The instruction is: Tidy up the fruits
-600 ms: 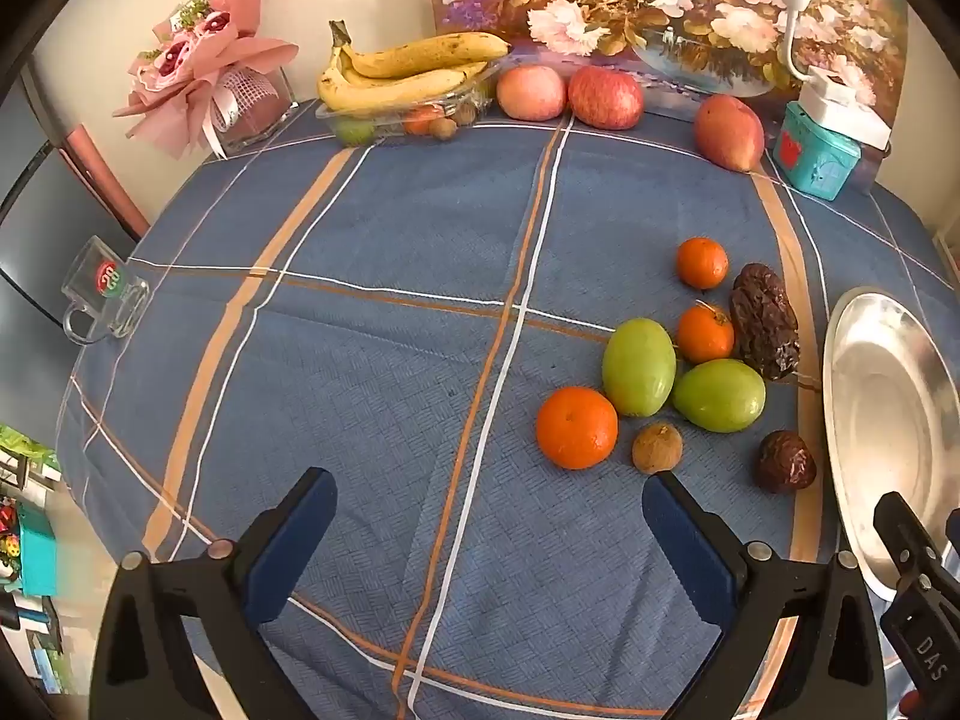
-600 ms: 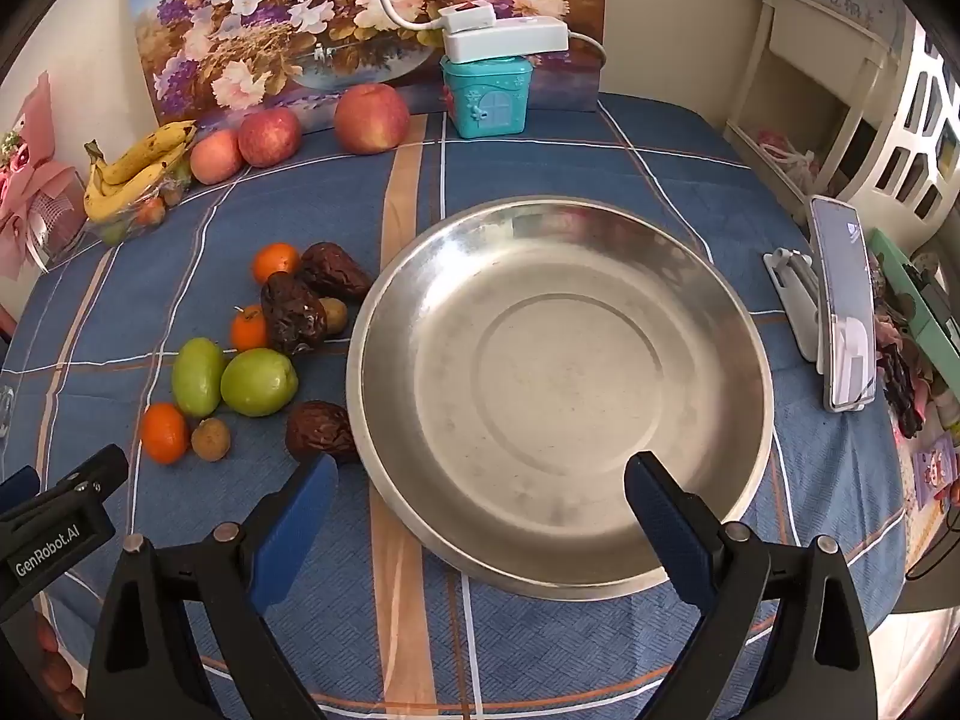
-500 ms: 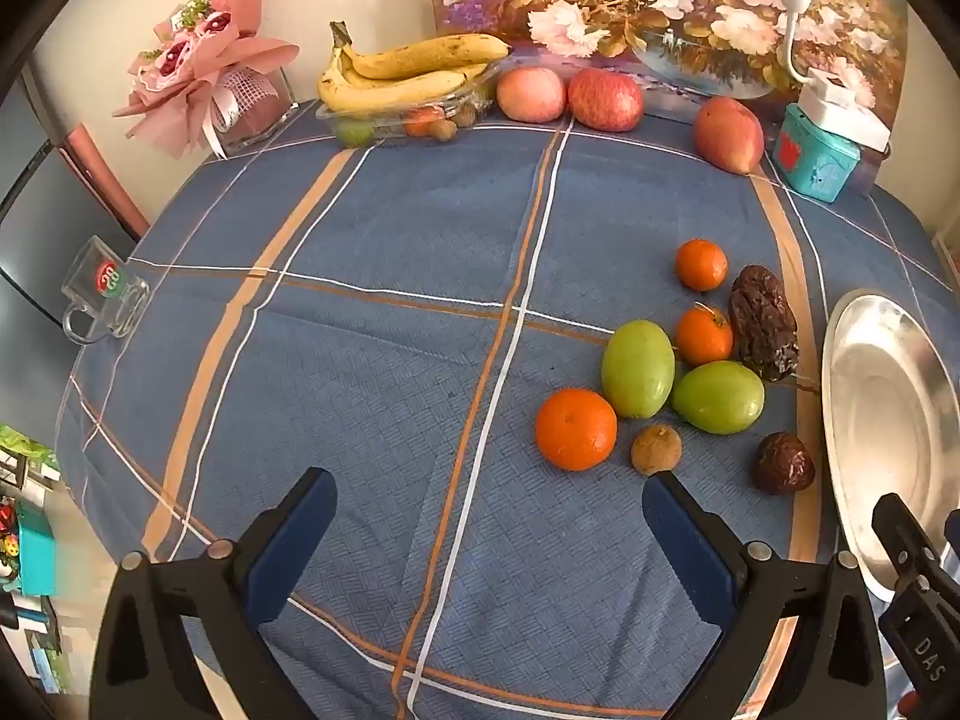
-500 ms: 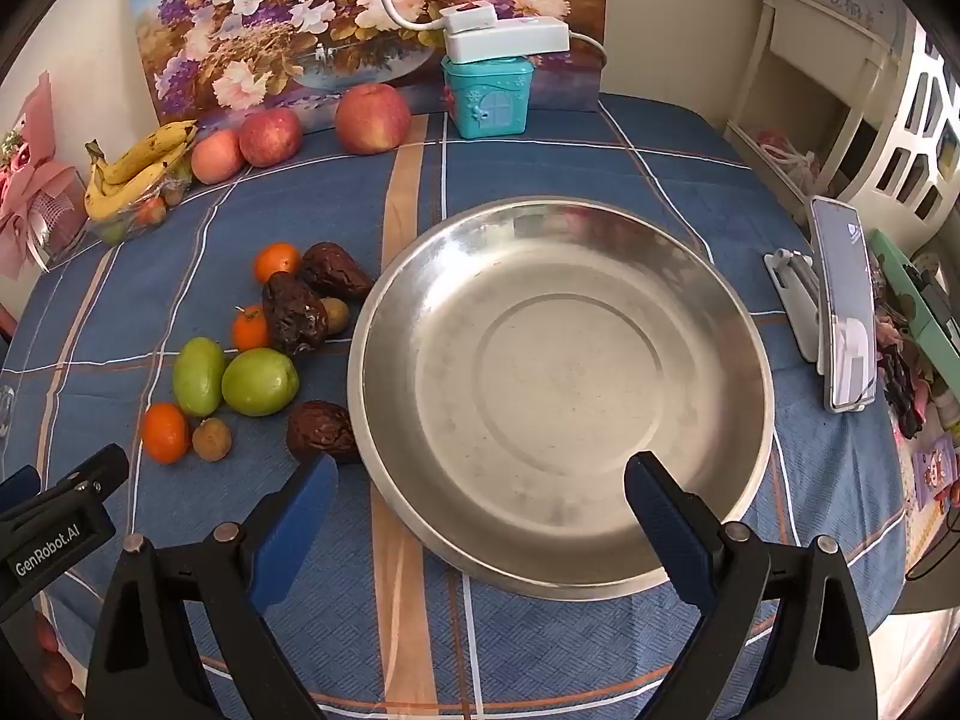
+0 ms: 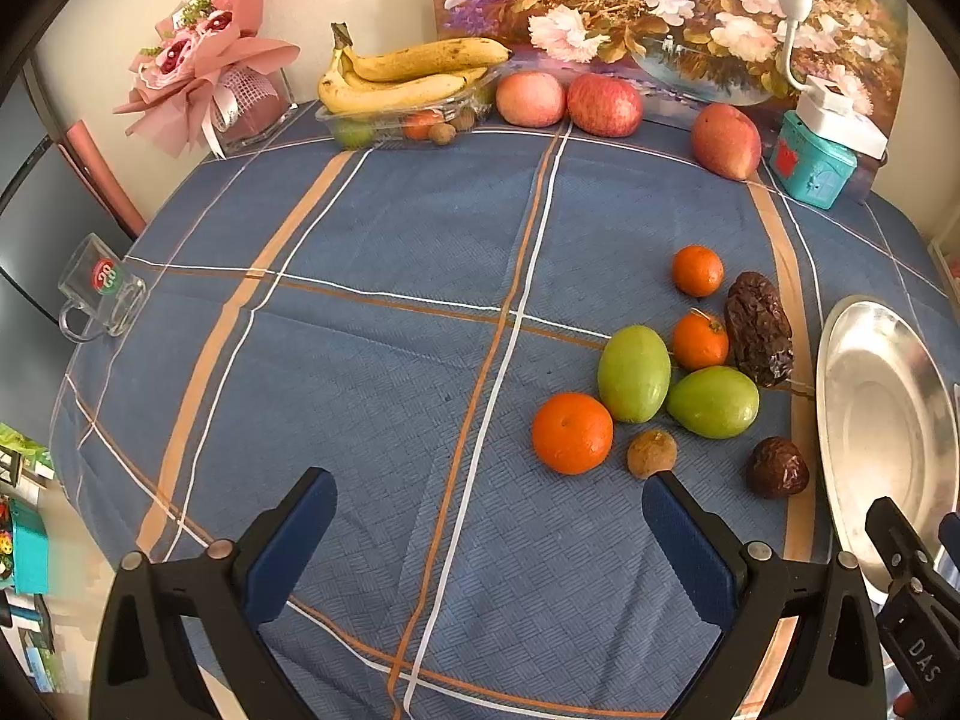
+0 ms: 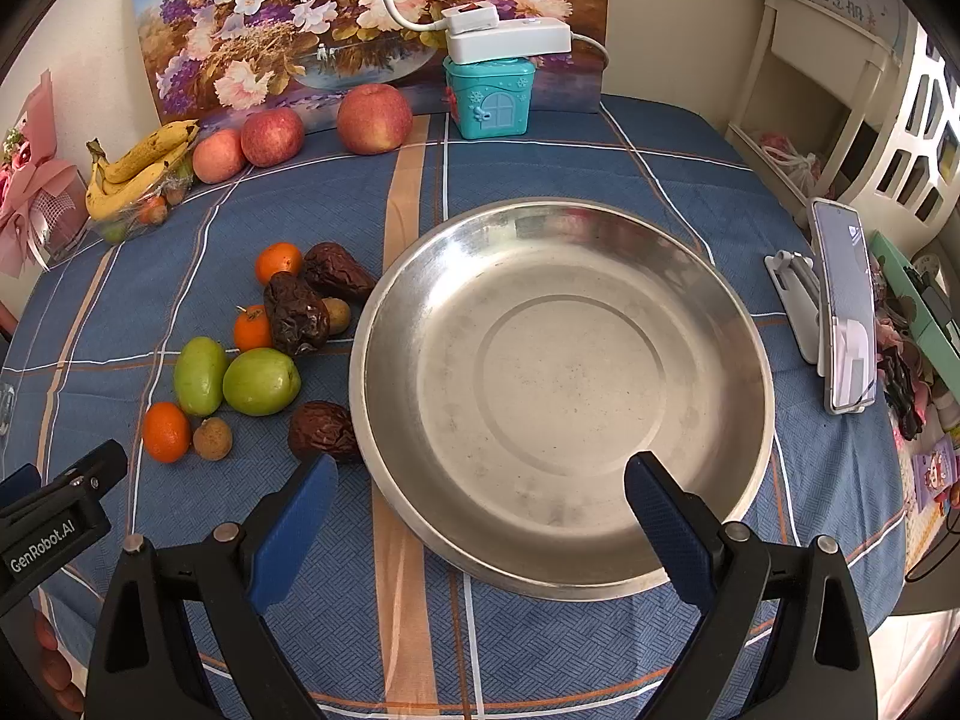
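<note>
Fruit cluster [image 5: 672, 378] beside steel plate [image 6: 420, 276]; apples [image 5: 594, 102], perhaps peaches, behind

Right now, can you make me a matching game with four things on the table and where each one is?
Things:
1. bananas
2. metal plate
3. biggest orange
4. glass mug

Places:
A. left edge of the table
B. beside the green fruits
C. clear tray at the back
D. under the open right tongs

Pairs: 1-C, 2-D, 3-B, 4-A
</note>
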`<state>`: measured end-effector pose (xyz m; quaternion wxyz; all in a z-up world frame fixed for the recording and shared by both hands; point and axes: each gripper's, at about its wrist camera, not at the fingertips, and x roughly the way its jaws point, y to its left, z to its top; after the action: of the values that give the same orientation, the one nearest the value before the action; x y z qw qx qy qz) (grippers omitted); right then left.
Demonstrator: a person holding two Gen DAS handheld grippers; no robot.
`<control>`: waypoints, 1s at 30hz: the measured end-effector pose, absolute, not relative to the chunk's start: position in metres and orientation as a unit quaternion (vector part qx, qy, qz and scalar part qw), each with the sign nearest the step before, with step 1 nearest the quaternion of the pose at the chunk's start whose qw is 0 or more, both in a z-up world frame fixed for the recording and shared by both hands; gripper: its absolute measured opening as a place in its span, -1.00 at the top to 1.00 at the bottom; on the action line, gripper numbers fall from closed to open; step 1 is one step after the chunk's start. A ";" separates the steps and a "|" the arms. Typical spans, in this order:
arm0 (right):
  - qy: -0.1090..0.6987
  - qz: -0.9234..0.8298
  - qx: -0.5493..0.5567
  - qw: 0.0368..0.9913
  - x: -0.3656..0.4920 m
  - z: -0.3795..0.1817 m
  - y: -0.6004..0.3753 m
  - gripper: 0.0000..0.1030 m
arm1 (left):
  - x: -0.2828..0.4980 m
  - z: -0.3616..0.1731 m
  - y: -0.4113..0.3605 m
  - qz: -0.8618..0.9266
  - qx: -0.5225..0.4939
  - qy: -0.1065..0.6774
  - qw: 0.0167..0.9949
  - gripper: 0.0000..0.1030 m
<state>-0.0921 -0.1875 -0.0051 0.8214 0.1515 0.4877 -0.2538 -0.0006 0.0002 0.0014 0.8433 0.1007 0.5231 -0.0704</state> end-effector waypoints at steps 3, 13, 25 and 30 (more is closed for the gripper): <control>0.488 -0.254 0.152 0.821 -0.092 -0.005 -0.187 -0.88 | 0.000 0.001 0.001 -0.069 0.104 0.525 0.842 -1.00; 0.488 -0.252 0.152 0.822 -0.091 -0.004 -0.186 -0.88 | 0.001 0.003 0.000 -0.072 0.098 0.519 0.846 -1.00; 0.489 -0.247 0.151 0.823 -0.091 -0.005 -0.186 -0.88 | 0.001 0.007 0.001 -0.085 0.082 0.510 0.852 -1.00; 0.490 -0.240 0.153 0.824 -0.091 -0.005 -0.185 -0.88 | 0.002 0.006 0.001 -0.090 0.076 0.517 0.848 -1.00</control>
<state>-0.0911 -0.1846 -0.0051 0.8242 0.1526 0.4895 -0.2404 0.0020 0.0011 0.0062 0.8479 0.0757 0.5170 -0.0901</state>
